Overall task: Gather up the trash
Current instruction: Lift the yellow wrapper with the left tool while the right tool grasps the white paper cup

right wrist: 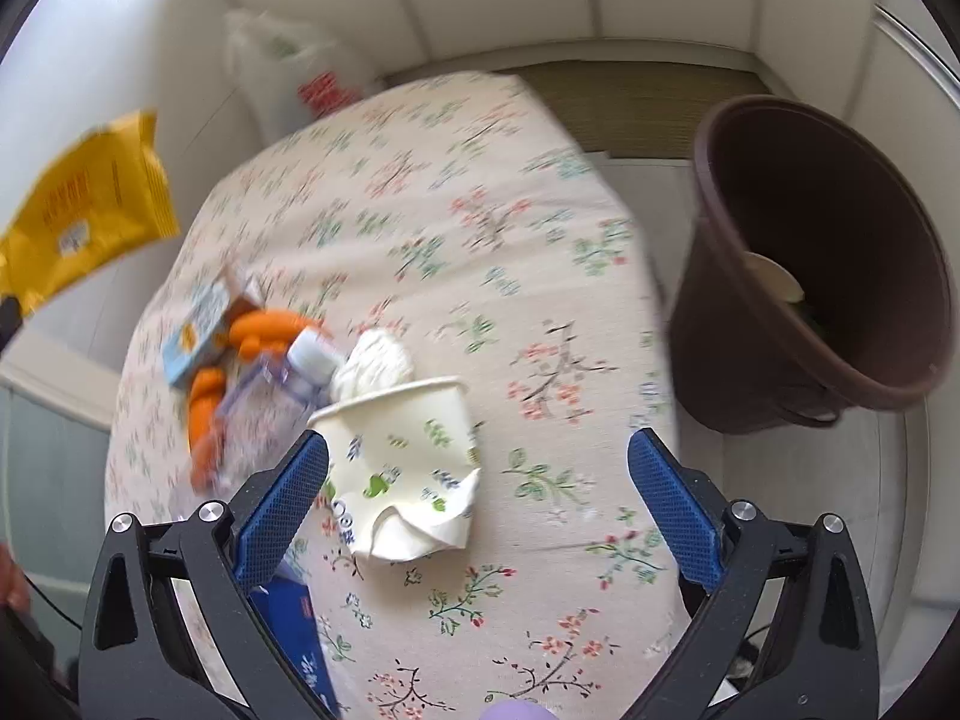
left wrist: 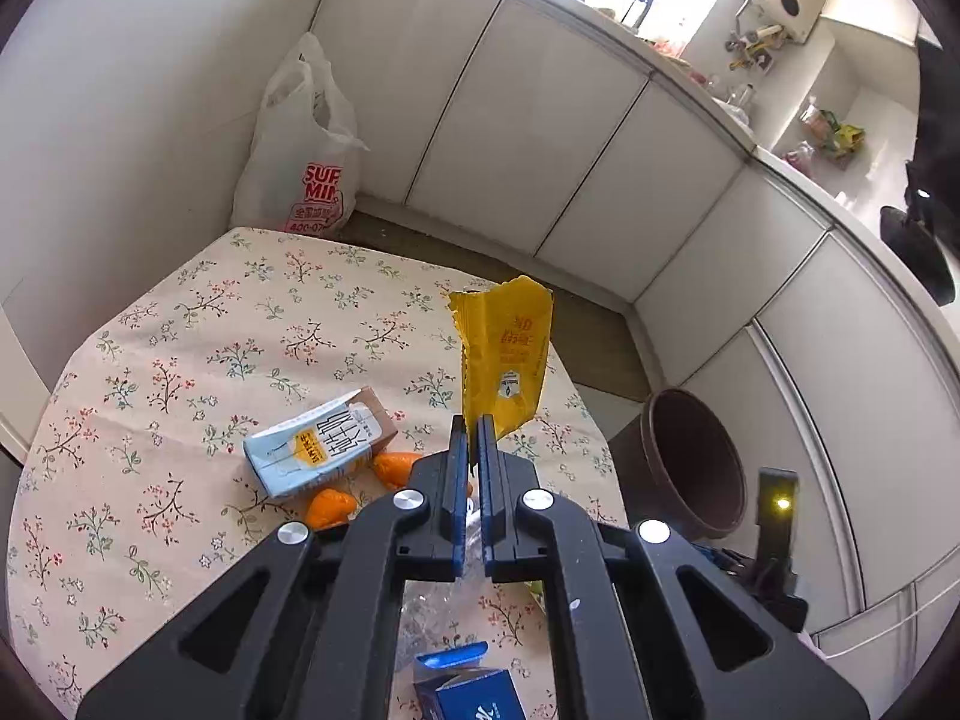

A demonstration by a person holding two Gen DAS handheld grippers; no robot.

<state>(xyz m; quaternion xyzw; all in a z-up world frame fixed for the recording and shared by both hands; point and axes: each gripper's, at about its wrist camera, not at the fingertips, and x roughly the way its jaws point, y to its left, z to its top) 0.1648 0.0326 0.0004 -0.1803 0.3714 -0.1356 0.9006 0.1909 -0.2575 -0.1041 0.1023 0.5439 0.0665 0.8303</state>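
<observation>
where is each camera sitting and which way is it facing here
Left wrist: sits on the left claw, looking down across the floral table toward white cabinets; its claw is shut on a yellow wrapper.
Right wrist: sits on the right claw, looking steeply down at a crushed paper cup; its claw is open.
Shared: table, wrapper, milk carton, orange peels, brown bin, white plastic bag.

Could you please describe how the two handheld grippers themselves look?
Both the left gripper and right gripper have matte black linkage arms with triangular cutouts, round silver pivot pins, and blue textured finger pads.
</observation>
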